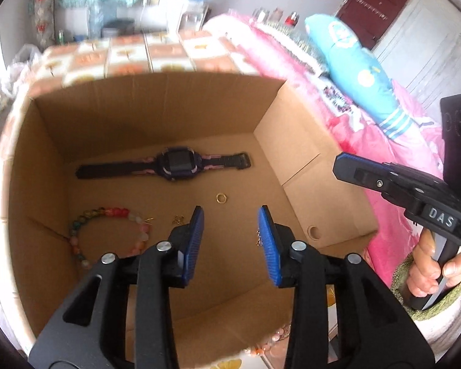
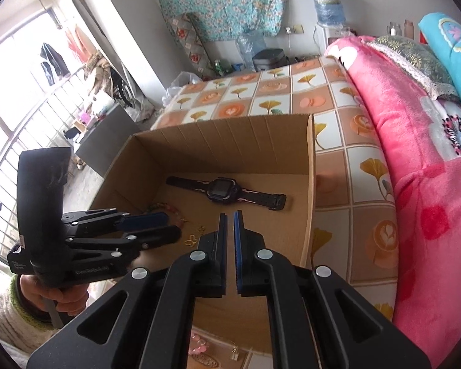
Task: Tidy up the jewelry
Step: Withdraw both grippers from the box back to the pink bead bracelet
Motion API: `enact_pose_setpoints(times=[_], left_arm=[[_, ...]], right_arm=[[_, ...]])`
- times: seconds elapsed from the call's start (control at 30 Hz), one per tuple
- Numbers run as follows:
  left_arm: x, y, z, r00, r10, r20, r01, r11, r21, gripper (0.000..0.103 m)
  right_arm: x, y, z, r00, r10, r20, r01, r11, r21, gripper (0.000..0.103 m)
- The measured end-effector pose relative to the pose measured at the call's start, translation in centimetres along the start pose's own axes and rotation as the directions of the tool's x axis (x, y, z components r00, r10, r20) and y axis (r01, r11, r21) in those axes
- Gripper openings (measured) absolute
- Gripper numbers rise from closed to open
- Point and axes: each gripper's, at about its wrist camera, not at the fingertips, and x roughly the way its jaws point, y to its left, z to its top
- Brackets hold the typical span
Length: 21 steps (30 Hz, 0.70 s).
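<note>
Watch [image 1: 166, 164], ring [image 1: 221, 198], bead bracelet [image 1: 107, 233] inside box [image 1: 156, 104] on bed [image 2: 332, 141]

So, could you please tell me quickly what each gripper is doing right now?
Left gripper: open, empty, over the box.
Right gripper: shut, empty.

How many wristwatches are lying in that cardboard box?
1. The single watch lies flat along the far side of the cardboard box, strap stretched out, beyond the gold ring. The tongs hide some of the floor.
</note>
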Motion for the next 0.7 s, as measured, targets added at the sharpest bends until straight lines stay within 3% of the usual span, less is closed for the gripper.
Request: enact_pose_setpoints(times=[0.2,0.43,0.7], left_arm=[[-5.8,-0.8,-2.9,0.991,0.017,0.135,-0.023,0.999,0.044,0.044],[-10.9,-0.9,-7.5,0.976,0.030,0.216,-0.047,0.996,0.074,0.054],[-11.9,-0.7,-11.5,0.976,0.073,0.208,-0.088,0.994,0.066,0.069]], right_arm=[[-3.8,0.3,-2.1,0.997,-0.003,0.074,0.001,1.000,0.028,0.022],[-7.2,0.1,-5.1,0.992,-0.026,0.125,0.016,0.996,0.083,0.036],[-8.6,-0.3,-9.1,0.989,-0.094,0.116,0.080,0.990,0.120,0.043]])
